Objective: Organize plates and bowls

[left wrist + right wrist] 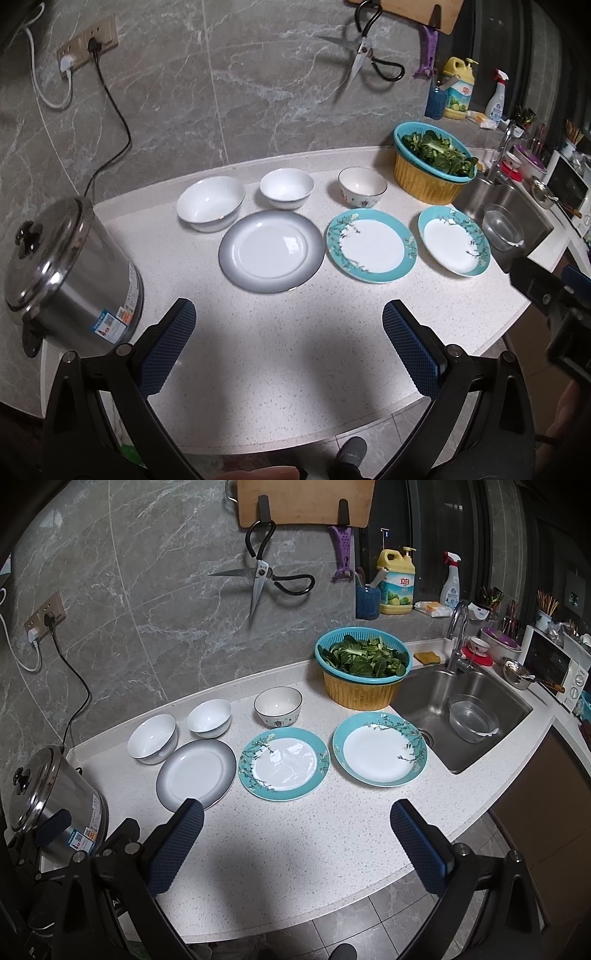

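Left hand-held gripper [288,332]: we hold it spread wide and empty above the bare near worktop [295,369].
Right hand-held gripper [295,830]: ours too, fingers wide apart, gripping nothing.
Plates: grey-rimmed plate [271,252] at 12 o'clock of the left one; two teal floral plates [371,244] [453,240] toward 1 and 2 o'clock.
Bowls: two white bowls [210,203] [286,188] and a patterned bowl [362,187] behind the plates.
Rice cooker [70,277]: 9 o'clock.

Both wrist cameras look forward and down from the counter's near edge toward the marble wall. The left view sits nearer the steel pot [70,277], facing the grey-rimmed plate [271,252]. The right view sits further toward the sink [476,709]. Both share the plates, bowls, pot and sink.
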`<action>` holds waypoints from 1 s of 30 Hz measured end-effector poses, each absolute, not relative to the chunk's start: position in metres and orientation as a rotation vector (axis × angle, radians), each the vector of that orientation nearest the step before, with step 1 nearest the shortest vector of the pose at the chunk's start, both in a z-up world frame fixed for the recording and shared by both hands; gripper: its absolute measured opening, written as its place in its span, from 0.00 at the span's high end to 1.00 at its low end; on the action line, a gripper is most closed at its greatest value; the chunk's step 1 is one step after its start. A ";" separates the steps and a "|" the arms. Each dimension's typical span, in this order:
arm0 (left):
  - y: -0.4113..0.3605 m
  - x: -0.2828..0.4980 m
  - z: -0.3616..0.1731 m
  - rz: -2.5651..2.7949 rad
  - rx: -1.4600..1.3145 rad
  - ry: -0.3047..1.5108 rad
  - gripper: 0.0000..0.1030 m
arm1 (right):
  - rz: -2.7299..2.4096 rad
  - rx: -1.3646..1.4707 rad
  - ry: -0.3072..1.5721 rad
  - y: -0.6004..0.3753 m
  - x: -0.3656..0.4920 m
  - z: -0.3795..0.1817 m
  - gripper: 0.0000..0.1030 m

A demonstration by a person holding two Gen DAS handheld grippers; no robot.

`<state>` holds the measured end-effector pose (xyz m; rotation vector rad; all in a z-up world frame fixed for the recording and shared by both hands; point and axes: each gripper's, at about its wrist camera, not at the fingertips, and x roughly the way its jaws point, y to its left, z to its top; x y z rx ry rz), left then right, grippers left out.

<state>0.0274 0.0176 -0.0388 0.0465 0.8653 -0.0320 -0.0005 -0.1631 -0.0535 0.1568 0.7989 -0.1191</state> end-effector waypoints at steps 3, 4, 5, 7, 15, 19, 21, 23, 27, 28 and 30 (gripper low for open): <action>0.033 0.030 -0.060 -0.046 0.045 0.898 0.00 | -0.127 0.166 0.820 -0.158 0.005 -0.066 0.00; 0.041 0.031 -0.072 -0.069 0.040 0.920 0.00 | -0.129 0.173 0.830 -0.159 0.005 -0.070 0.00; 0.048 0.032 -0.080 -0.081 0.042 0.933 0.00 | -0.127 0.188 0.846 -0.160 0.006 -0.077 0.00; 0.063 0.031 -0.099 -0.103 0.049 0.940 0.00 | -0.108 0.233 0.878 -0.161 0.006 -0.091 0.00; 0.132 0.077 -0.154 -0.142 -0.047 1.073 0.01 | 0.141 0.439 0.917 -0.137 0.016 -0.132 0.00; 0.148 0.121 -0.171 -0.124 -0.073 1.111 0.01 | 0.286 0.507 0.936 -0.128 0.051 -0.145 0.00; 0.155 0.145 -0.179 -0.091 -0.088 1.123 0.01 | 0.386 0.558 0.945 -0.127 0.078 -0.153 0.00; 0.162 0.171 -0.189 -0.075 -0.126 1.138 0.01 | 0.437 0.545 0.958 -0.125 0.106 -0.161 0.00; 0.168 0.214 -0.207 -0.026 -0.192 1.155 0.02 | 0.539 0.525 1.072 -0.123 0.183 -0.189 0.01; 0.169 0.223 -0.211 -0.001 -0.197 1.150 0.02 | 0.577 0.543 1.102 -0.124 0.207 -0.198 0.01; 0.171 0.236 -0.214 0.016 -0.254 1.123 0.02 | 0.588 0.536 1.164 -0.124 0.238 -0.211 0.00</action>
